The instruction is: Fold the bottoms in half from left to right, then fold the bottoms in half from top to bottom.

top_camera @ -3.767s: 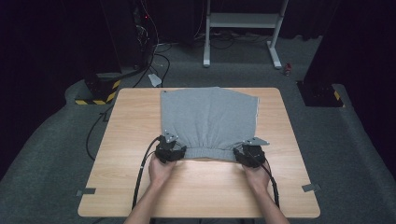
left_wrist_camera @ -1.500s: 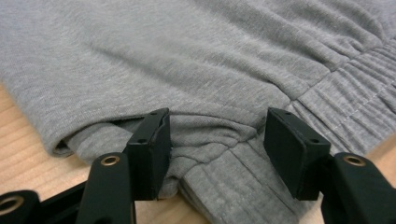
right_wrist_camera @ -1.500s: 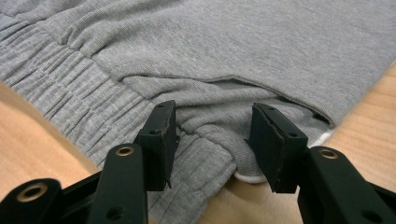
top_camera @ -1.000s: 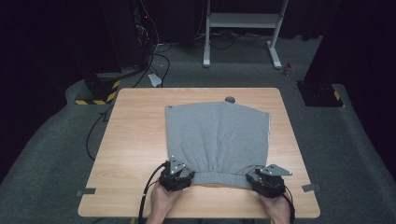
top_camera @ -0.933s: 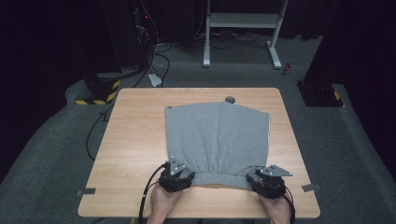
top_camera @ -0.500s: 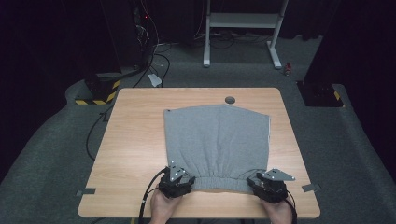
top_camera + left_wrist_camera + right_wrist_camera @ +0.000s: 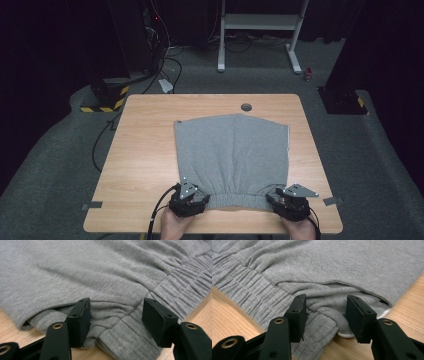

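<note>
Grey shorts [image 7: 232, 155] lie flat on table [image 7: 145, 150]; left tongs [image 7: 113, 322] and right tongs [image 7: 324, 317] stand wide around waistband corners, gripping nothing. Next: withdraw.

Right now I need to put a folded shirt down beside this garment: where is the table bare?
The wooden table is bare left of the grey shorts, and narrowly to their right. Its near edge is crowded by the left gripper and right gripper.

Place: a lab or recording studio.
Floor: grey carpet [image 7: 60, 165] under a lone wooden table [image 7: 145, 150].
Surroundings: dark walls, loose cables [image 7: 165, 55], a white metal stand [image 7: 260, 30] (bare frame), hazard-striped equipment [image 7: 107, 97].
</note>
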{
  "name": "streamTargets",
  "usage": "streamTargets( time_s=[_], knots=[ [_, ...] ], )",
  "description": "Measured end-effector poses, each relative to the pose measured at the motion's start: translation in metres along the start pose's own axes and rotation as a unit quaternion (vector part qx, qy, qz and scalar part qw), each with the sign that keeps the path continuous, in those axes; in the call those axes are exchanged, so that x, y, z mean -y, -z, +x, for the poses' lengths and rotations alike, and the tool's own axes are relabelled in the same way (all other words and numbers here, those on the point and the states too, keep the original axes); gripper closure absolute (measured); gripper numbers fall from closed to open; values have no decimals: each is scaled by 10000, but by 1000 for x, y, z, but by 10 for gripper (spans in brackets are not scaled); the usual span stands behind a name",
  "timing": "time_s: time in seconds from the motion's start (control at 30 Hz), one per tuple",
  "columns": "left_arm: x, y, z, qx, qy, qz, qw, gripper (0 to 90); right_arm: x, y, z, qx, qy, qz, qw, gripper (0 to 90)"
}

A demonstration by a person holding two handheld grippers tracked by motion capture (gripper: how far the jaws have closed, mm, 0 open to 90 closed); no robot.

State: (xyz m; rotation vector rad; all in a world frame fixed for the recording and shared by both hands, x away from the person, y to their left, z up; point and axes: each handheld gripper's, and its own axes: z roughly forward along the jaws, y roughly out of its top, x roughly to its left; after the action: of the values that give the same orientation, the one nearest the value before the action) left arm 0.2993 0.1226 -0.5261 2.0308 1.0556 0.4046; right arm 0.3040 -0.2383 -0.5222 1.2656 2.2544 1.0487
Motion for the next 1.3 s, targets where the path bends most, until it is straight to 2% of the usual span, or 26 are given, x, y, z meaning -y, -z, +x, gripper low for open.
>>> streamTargets(
  time_s=[0.1, 0.17, 0.2, 0.27, 0.3, 0.33, 0.4, 0.43, 0.47, 0.57, 0.6, 0.67, 0.7, 0.73, 0.77, 0.8, 0.83, 0.87, 0.93, 1.03, 1.1, 1.13, 1.23, 1.27, 1.3],
  knots=[
    [0, 1, 1, 106, 47, 12, 9999, 394, -4, 1, -1, -37, -4, 130, 9999, 513],
    [-2, 2, 3, 202, 126, 53, 9997, 390, -7, 4, -2, -29, -6, 80, 10000, 511],
    [-5, 3, 6, 261, 193, 65, 9995, 387, -12, 8, -1, -15, -6, -67, 10000, 511],
    [-9, 3, 10, 267, 256, 31, 9993, 384, -15, 10, 0, -26, -31, -150, 9999, 511],
    [-11, 3, 12, 280, 308, 15, 9991, 376, -24, 11, 3, -86, 7, -275, 9996, 510],
    [-19, 3, 19, 275, 431, -3, 9987, 370, -28, 10, 7, -109, 65, -307, 9994, 511],
    [-23, 2, 23, 241, 446, -13, 9987, 369, -33, 8, 11, -142, 125, -319, 9993, 510],
    [-27, 0, 26, 190, 459, -5, 9988, 369, -41, 2, 19, -234, 267, -356, 9987, 511],
    [-30, -1, 30, 83, 456, 38, 9989, 369, -41, 2, 19, -234, 267, -356, 9987, 511],
    [-39, -7, 44, -186, 534, 130, 9983, 370, -51, -14, 34, -439, 409, -343, 9976, 509],
    [-40, -9, 47, -225, 557, 134, 9981, 370, -56, -26, 44, -589, 541, -299, 9964, 509],
    [-49, -14, 61, -459, 593, 155, 9971, 370, -62, -39, 57, -705, 651, -266, 9950, 510],
    [-49, -14, 61, -459, 593, 155, 9971, 371, -62, -39, 57, -705, 651, -266, 9950, 510],
    [-55, -19, 71, -613, 621, 229, 9959, 372, -68, -50, 71, -823, 772, -249, 9933, 510],
    [-55, -19, 71, -613, 621, 229, 9959, 372, -68, -50, 71, -823, 772, -249, 9933, 510],
    [-60, -22, 75, -685, 653, 236, 9952, 372, -73, -60, 85, -929, 902, -213, 9913, 510],
    [-65, -24, 81, -714, 663, 260, 9949, 372, -73, -60, 85, -929, 902, -213, 9913, 510],
    [-69, -27, 85, -770, 658, 257, 9945, 370, -76, -64, 93, -976, 975, -176, 9903, 509],
    [-79, -34, 96, -922, 631, 374, 9930, 371, -81, -72, 110, -1036, 1163, -103, 9877, 508],
    [-89, -41, 111, -1151, 607, 560, 9899, 368, -85, -78, 127, -1198, 1286, -126, 9844, 503],
    [-92, -43, 124, -1234, 783, 584, 9875, 369, -86, -84, 138, -1297, 1389, -87, 9817, 496],
    [-94, -45, 132, -1237, 954, 607, 9859, 368, -87, -86, 142, -1305, 1427, -50, 9811, 492],
    [-94, -46, 143, -1337, 1101, 510, 9836, 376, -87, -89, 156, -1462, 1527, 58, 9774, 470],
    [-96, -48, 146, -1340, 1164, 597, 9823, 370, -86, -89, 159, -1489, 1587, 56, 9760, 460],
    [-96, -51, 149, -1359, 1123, 702, 9818, 359, -85, -89, 166, -1589, 1644, 36, 9735, 450]
  ],
)
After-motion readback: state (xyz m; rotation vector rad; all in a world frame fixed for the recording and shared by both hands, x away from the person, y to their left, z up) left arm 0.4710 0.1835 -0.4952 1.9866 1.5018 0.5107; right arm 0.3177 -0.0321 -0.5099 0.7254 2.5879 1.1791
